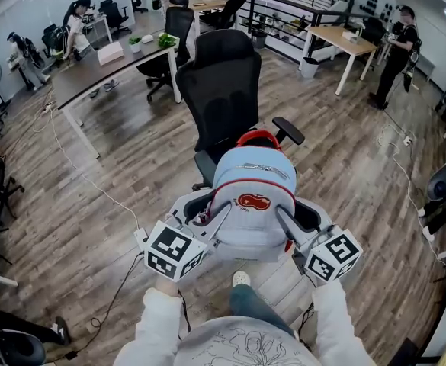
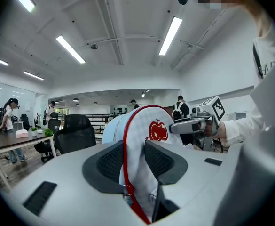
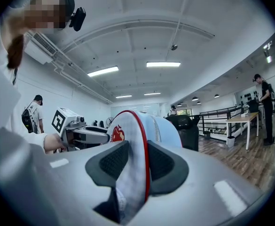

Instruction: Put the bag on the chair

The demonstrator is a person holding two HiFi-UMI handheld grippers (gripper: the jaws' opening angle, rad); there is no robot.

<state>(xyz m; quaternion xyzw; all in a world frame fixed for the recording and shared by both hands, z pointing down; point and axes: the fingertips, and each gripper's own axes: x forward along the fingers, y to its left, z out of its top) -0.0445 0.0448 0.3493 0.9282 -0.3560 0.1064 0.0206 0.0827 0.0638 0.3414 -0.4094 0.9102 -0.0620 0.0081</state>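
Head view: light blue bag (image 1: 253, 193) with red trim is held up between both tools, directly in front of the black chair (image 1: 223, 90). It sits over the front of the seat, below the backrest. Can't tell from here whether its base rests on the seat or hangs just above it. The red top handle (image 1: 258, 137) points at the backrest, and the red apple logo (image 1: 253, 201) faces up toward the camera. Left gripper (image 1: 203, 210) is on the bag's left side, right gripper (image 1: 303, 219) on its right side, marker cubes toward the person. Left gripper view: the left gripper's (image 2: 135, 161) black mesh pads are narrowed onto a pale fabric edge of the bag (image 2: 142, 126) with red piping, fabric pinched between them. The right gripper (image 2: 193, 125) is visible across the bag, touching its far side. Right gripper view: same story, with the right gripper's (image 3: 137, 161) jaws partly closed and clamped on a red-edged fold of the bag (image 3: 139, 126). The left gripper (image 3: 88, 136) shows beyond it on the other side. Wood floor (image 1: 131, 181) under the chair, and a dark desk (image 1: 93, 71) well off to the left rear.
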